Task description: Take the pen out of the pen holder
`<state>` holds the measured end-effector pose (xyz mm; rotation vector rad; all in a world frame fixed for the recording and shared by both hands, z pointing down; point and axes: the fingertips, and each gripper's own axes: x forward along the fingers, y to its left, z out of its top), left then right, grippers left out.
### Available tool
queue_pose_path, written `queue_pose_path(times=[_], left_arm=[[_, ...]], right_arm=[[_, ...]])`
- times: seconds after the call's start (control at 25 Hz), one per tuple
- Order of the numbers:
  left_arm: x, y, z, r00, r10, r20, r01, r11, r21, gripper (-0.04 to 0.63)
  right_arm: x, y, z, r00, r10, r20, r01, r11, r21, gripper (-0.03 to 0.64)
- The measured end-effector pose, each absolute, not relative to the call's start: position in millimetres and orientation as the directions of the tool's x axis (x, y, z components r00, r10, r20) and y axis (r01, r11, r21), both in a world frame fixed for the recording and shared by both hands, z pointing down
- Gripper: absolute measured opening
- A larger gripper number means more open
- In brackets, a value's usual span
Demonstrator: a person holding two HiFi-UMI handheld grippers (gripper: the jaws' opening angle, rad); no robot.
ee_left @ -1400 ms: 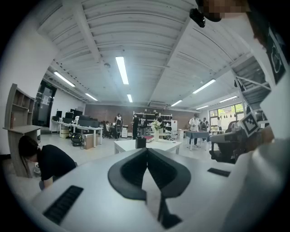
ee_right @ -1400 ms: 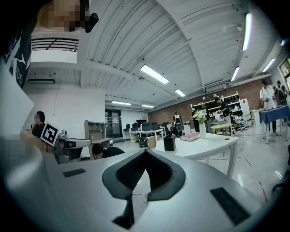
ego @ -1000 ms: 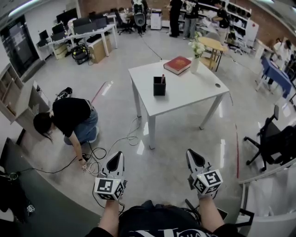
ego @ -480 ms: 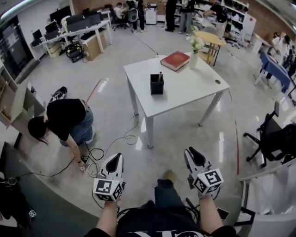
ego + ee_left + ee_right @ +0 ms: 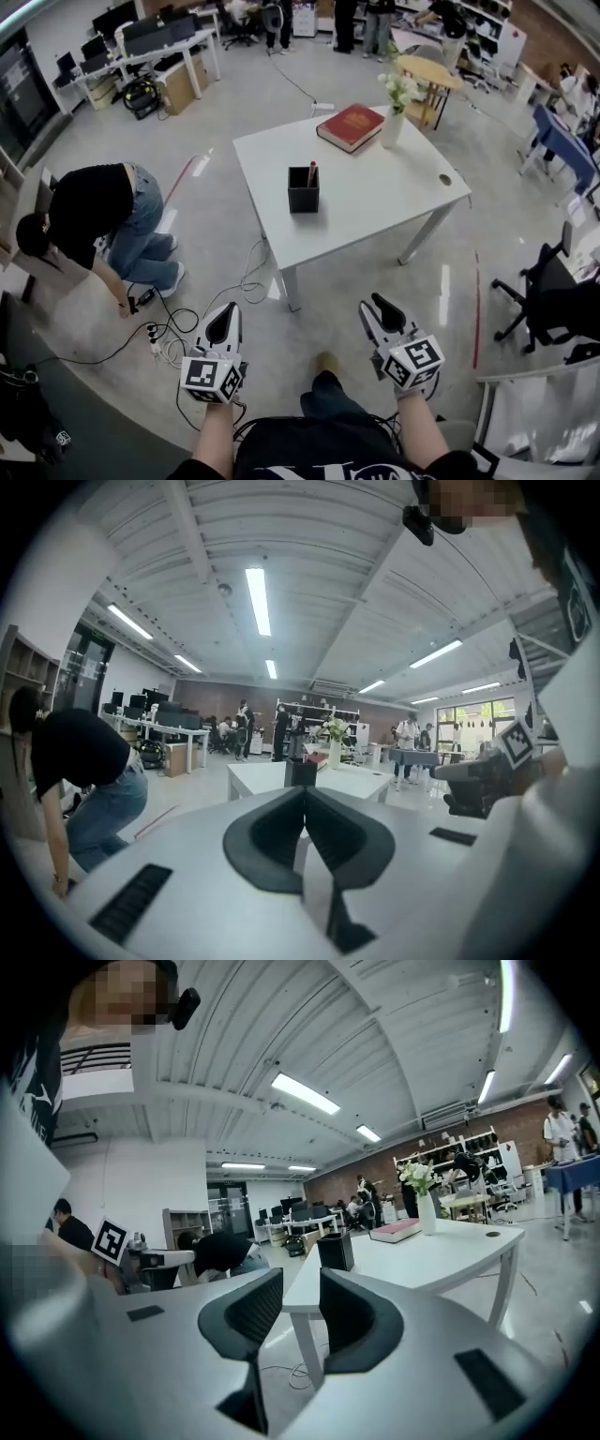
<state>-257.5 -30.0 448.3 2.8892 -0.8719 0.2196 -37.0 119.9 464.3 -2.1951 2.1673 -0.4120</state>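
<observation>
Jaws on the right gripper (image 5: 374,304) have just been opening, empty; the left gripper (image 5: 225,316) has its jaws together. Best to reach the bench (image 5: 375,202) squarely, then pinch the pen (image 5: 311,170) above the pen holder (image 5: 303,194).

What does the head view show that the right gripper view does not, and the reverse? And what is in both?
Only the head view: the red pen standing in the black pen holder, and the office chair. Only the right gripper view: the ceiling lights, and a look along the right gripper, whose jaws have just been opening and stand apart with nothing between them. Both: the white table, the pen holder itself, the red book and the vase.
</observation>
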Motion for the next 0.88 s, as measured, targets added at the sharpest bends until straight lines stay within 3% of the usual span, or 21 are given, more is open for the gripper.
queue_pose_path(times=[0.88], left_arm=[[-113.0, -121.5, 446.5, 0.796, -0.578, 0.180, -0.594, -0.803, 0.049, 0.003]], right_arm=[[90.6, 12.9, 473.7, -0.134, -0.976, 0.170, -0.965, 0.090, -0.248, 0.132]])
